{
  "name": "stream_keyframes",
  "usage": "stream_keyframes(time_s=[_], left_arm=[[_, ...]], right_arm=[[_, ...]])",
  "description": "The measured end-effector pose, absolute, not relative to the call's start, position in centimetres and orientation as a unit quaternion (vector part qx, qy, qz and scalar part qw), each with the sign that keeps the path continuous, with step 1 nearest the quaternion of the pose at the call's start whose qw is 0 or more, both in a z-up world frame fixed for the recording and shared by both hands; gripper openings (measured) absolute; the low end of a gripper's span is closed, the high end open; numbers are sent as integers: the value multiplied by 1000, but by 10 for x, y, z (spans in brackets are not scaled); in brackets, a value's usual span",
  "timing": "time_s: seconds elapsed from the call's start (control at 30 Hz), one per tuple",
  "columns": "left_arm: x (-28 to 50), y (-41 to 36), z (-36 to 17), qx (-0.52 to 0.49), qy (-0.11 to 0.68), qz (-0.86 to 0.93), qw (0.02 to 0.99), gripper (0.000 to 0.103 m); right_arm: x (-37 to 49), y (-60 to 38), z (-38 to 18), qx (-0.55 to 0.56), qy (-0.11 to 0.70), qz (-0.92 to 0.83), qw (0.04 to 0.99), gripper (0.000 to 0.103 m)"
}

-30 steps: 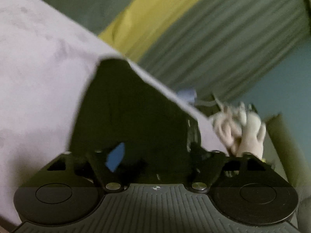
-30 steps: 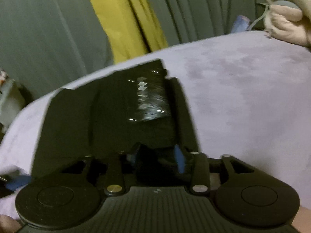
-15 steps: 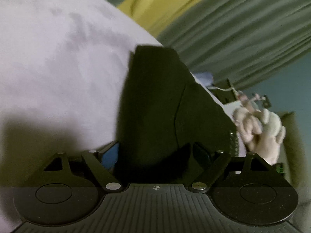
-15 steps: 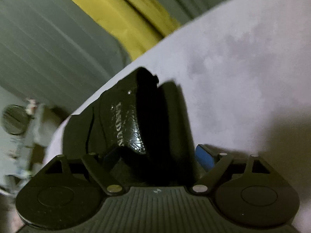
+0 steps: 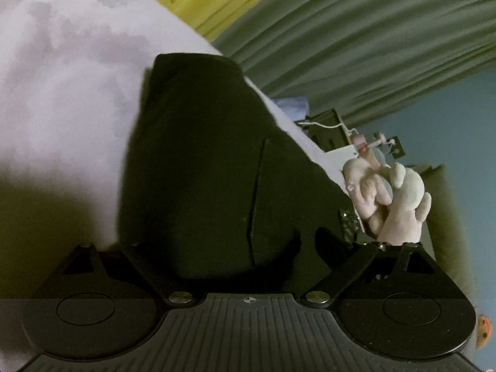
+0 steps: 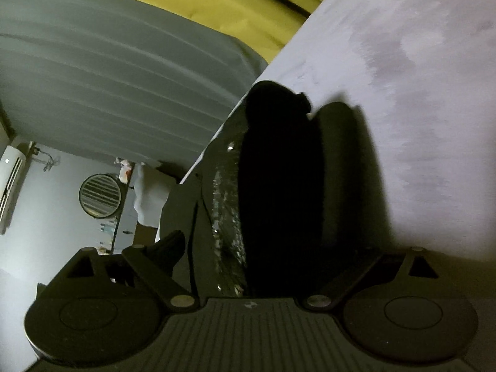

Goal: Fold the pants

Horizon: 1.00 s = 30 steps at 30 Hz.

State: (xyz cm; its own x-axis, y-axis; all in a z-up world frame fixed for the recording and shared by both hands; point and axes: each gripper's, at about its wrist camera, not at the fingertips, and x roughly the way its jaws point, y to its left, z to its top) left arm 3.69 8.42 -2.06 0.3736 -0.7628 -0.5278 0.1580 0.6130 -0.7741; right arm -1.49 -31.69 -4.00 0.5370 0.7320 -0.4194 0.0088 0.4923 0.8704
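L grip [image 5: 248, 248]: jaws opening, nothing pinched; black pants [image 5: 201, 170] just ahead on purple sheet [image 5: 62, 77].
R grip [image 6: 248, 263]: opening too, pants [image 6: 279, 186] ahead.
Tip: let cloth drop clear, back off level, don't snag fold.

Stuffed toy [image 5: 390, 198] beside lavender bedsheet [image 5: 62, 93]; grey curtains [image 5: 356, 37] behind.

We list this as a home bedroom: lilac bed [image 5: 62, 86] at left, grey and yellow curtains [image 5: 356, 40] upper right, plush toy [image 5: 390, 198] at right, wall air conditioner [image 6: 11, 183] far left.
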Motion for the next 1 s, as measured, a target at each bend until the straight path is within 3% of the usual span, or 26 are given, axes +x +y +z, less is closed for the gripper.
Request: stream_keyframes(time_s=[0.27, 0.33, 0.47, 0.53, 0.63, 0.77, 0.87, 0.93, 1.0], left_arm=[[48, 70, 36, -324, 408, -326, 789, 94], [56, 63, 54, -297, 382, -330, 811, 89], [87, 64, 62, -281, 411, -220, 839, 87], [99, 82, 51, -289, 441, -152, 836, 81], [80, 107, 44, -307, 423, -114, 845, 84], [43, 95, 35, -294, 415, -110, 854, 88], [17, 72, 28, -278, 415, -104, 860, 88], [2, 62, 25, -249, 420, -104, 867, 89], [-7, 51, 27, -212, 425, -102, 874, 89]], right_arm=[[-13, -299, 7, 423, 383, 241, 785, 78], [-7, -304, 25, 416, 357, 240, 801, 76], [16, -327, 54, 432, 319, 196, 821, 81], [23, -335, 70, 341, 322, 119, 875, 82], [12, -344, 85, 229, 314, -9, 921, 85], [-32, -346, 75, 333, 283, 30, 899, 85], [-55, -335, 47, 408, 292, 57, 863, 73], [-59, -320, 31, 421, 306, 54, 852, 49], [-60, -308, 25, 426, 313, 39, 848, 46]])
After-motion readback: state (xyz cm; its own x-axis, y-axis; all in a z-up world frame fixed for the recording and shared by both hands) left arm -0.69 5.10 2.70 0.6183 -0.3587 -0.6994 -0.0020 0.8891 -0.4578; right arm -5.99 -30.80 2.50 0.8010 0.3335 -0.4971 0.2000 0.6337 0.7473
